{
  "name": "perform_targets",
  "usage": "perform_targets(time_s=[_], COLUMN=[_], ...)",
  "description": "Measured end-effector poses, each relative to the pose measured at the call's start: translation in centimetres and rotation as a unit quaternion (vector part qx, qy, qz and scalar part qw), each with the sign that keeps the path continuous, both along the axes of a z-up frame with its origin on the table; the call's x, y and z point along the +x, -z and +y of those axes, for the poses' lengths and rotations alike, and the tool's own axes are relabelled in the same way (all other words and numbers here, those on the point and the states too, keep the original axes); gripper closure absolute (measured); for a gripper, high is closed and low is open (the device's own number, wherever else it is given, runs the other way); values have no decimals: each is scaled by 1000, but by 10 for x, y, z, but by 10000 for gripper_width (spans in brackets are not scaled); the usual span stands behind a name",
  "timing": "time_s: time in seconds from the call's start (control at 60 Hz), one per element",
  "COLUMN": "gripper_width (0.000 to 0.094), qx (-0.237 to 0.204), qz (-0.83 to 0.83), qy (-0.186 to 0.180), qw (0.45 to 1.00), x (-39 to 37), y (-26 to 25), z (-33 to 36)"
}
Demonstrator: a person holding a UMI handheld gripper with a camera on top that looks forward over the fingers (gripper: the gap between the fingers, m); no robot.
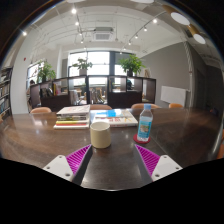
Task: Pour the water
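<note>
A cream-white cup (pixel 100 134) stands upright on the dark wooden table (pixel 40 140), just ahead of my fingers and slightly left of the middle between them. A clear plastic water bottle (pixel 146 123) with a blue label and a blue cap stands to the right of the cup, beyond my right finger. My gripper (pixel 112 160) is open and empty, with its magenta pads (pixel 148 160) spread wide over the table. Nothing is between the fingers.
A stack of books and papers (pixel 74 116) lies behind the cup, with more books (pixel 121 117) to its right. Chairs (pixel 41 111) stand at the table's far edge. Beyond are office partitions, potted plants (pixel 131 64) and windows.
</note>
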State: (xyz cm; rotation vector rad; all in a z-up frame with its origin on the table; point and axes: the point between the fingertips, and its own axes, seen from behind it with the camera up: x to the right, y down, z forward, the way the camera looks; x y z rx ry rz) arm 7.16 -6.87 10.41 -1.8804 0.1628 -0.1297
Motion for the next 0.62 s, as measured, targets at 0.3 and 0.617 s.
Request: perform_targets(time_s=[0.3,0.617], gripper_width=[95,86], qx=[40,46], qz=[15,-7], qy=[-38,-55], qw=[998,997], x=[-56,-75], y=[-43,-55], z=[-41,-67])
